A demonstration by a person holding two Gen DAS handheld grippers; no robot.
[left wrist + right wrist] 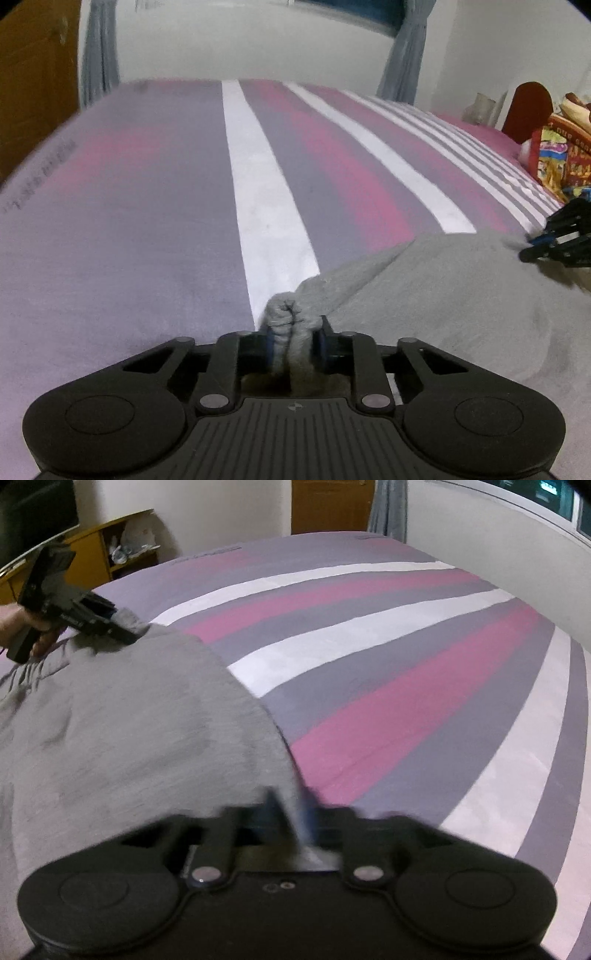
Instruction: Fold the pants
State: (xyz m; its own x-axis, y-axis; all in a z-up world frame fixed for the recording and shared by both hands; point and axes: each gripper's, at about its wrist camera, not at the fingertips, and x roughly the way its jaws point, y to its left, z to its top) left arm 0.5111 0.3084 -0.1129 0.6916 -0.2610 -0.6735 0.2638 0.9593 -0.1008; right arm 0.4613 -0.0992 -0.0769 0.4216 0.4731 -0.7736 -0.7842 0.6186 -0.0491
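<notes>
Two corners of the soft, light, floppy grey pants (443, 295) on the striped bed (147, 221) are pinched, bunched cloth in the closed left gripper (293, 332), an edge in the right gripper (295, 812).

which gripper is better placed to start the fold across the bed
Left, marginally. The left gripper clearly pinches a bunched edge of the grey pants; the right gripper also grips them, but its view is blurred.
</notes>
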